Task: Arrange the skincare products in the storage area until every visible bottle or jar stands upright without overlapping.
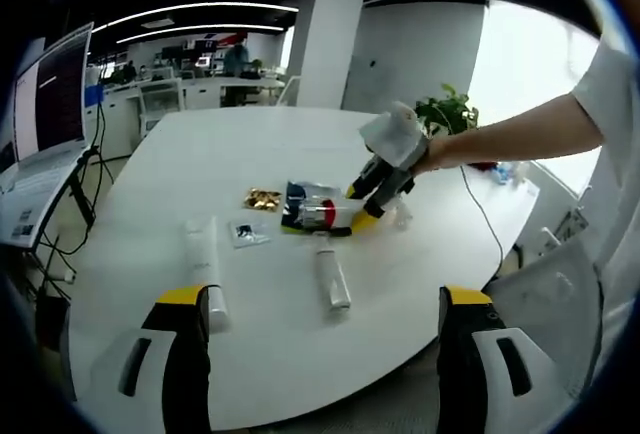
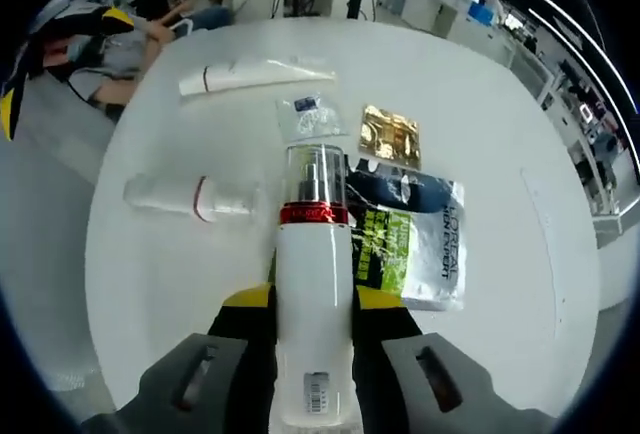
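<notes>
Firmly between right hand-held gripper (image 2: 312, 316) jaws: bottle (image 2: 314, 284).

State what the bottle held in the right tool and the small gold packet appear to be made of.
White bottle with clear cap and red band: likely glossy opaque plastic; the cap looks see-through. Small gold packet: probably metallic foil, shiny and crinkled with glints.
</notes>
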Motion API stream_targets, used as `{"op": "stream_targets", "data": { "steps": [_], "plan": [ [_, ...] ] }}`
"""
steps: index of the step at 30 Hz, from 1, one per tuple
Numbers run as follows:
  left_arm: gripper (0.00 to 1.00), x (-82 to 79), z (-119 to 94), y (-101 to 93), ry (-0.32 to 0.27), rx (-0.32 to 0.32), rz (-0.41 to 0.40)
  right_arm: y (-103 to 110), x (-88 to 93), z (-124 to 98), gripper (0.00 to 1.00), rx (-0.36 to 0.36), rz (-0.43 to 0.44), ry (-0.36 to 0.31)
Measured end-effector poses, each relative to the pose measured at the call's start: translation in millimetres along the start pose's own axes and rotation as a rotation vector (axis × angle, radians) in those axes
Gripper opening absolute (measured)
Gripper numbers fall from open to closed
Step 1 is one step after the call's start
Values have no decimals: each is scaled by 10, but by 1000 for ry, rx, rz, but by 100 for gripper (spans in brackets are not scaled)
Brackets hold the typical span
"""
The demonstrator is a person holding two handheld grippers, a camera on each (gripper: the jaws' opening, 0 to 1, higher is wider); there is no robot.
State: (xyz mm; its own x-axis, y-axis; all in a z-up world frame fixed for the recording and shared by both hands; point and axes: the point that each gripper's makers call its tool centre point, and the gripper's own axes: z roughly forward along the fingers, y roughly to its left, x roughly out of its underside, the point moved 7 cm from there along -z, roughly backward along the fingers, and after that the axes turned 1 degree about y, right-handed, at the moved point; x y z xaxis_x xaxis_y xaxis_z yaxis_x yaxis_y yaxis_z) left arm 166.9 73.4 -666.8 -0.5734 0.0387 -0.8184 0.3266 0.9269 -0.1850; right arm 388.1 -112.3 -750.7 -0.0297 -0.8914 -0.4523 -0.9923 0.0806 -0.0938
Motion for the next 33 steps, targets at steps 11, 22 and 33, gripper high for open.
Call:
{"op": "stream_targets", "data": {
  "steps": [11, 22, 33],
  "plan": [
    [87, -15, -6, -14, -14, 20, -8, 133, -58, -356, 26, 37, 165, -171],
    [87, -105, -30, -95, -52, 75, -58, 442, -109, -595, 26, -17, 344, -350],
    [83, -351, -75, -88, -143, 178, -180, 783, -281, -887, 26, -129, 443, -558]
  ]
}}
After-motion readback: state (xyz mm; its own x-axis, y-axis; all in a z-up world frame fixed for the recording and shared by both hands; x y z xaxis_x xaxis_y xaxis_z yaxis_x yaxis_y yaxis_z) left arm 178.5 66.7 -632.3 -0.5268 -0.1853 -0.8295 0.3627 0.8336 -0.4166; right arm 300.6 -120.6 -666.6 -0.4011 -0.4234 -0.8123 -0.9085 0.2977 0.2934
